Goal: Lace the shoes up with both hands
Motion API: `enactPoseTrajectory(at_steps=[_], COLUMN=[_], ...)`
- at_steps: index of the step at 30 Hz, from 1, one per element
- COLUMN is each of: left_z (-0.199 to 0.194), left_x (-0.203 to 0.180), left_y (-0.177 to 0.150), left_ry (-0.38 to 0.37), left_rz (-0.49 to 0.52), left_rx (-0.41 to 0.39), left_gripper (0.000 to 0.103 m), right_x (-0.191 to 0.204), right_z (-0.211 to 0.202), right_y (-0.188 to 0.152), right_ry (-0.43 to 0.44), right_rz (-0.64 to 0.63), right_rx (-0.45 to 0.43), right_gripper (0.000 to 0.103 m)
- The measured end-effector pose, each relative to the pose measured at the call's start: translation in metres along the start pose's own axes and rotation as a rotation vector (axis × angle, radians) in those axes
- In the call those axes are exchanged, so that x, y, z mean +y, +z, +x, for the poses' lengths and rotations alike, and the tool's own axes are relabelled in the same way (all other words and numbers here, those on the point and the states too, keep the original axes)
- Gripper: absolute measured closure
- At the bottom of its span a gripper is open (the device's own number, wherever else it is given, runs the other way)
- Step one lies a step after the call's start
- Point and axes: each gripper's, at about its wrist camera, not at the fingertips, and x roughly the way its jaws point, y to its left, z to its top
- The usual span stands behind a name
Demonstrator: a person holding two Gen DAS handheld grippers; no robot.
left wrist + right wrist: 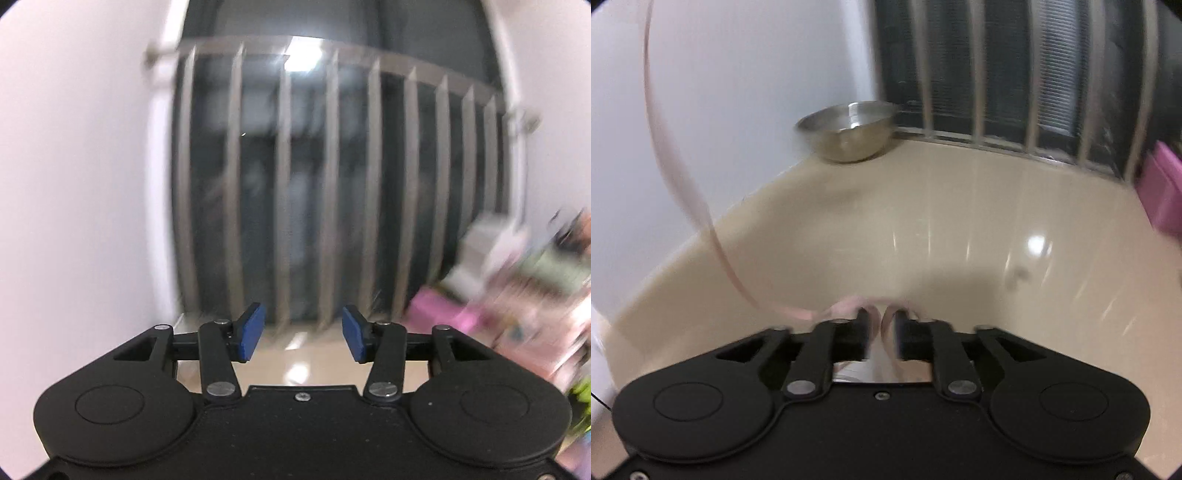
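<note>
Right claw nipped on thin pale-pink flat shoelace, which arcs up leftward, seemingly drawn taut for threading; left claw gaping, empty, aimed at barred window; shoe unseen.

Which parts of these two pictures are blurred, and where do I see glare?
Left wrist view: the railing and the coloured clutter are motion-smeared, while the open left gripper stays sharp. Right wrist view: the pale pink lace held in the right gripper is streaked; a bright glare spot sits on the glossy floor; the steel bowl is slightly soft.
</note>
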Motion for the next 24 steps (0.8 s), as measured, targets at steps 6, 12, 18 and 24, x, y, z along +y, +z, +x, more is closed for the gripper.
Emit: enactPoseTrajectory(at_steps=[6, 12, 18, 24], left_z=[0.067, 0.021, 0.013, 0.017], left_x=[0.034, -0.016, -0.078, -0.082], left_y=[-0.13, -0.155, -0.176, -0.194], left_ry=[0.06, -0.288, -0.347, -0.263], left_rz=[-0.112, -0.235, -0.002, 0.07], left_rx=[0.463, 0.389, 0.392, 0.434], left_gripper=[0.056, 0.026, 0.026, 0.073], right_x=[-0.019, -0.006, -0.012, -0.033], right_z=[-0.058, -0.072, -0.088, -0.107], right_y=[-0.048, -0.096, -0.106, -0.102], right_ry=[0.097, 0.112, 0.086, 0.096], right_rz=[-0.014, 0.082, 0.198, 0.289], right_rx=[0.008, -0.013, -0.093, -0.195], right_gripper=[0.046, 0.09, 0.086, 0.063])
